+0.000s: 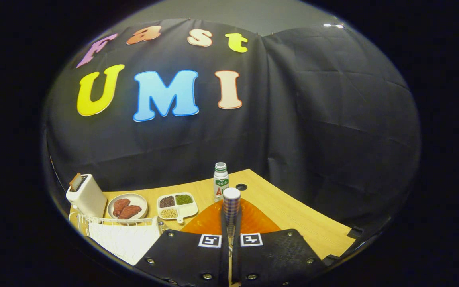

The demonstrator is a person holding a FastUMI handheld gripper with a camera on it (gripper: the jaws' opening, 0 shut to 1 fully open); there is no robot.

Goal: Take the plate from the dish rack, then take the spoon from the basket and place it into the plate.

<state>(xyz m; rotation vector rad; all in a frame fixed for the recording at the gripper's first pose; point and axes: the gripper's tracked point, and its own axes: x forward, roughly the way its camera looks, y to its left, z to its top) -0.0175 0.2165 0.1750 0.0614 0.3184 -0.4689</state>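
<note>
My gripper (230,235) is shut on the spoon (231,205), whose checked handle with a white end sticks up from between the two fingers. The spoon's bowl is hidden between them. The orange plate (209,221) lies flat on the wooden table (293,215), just ahead of and partly under the fingers, so the spoon hangs over it. To the left of the fingers stands a white wire basket (84,221) lined with a white cloth (124,241).
A white toaster (87,196) stands at the far left. Beside it are a small plate of meat pieces (127,206) and a divided white dish of beans (176,206). A white bottle with a green label (221,180) stands beyond the orange plate.
</note>
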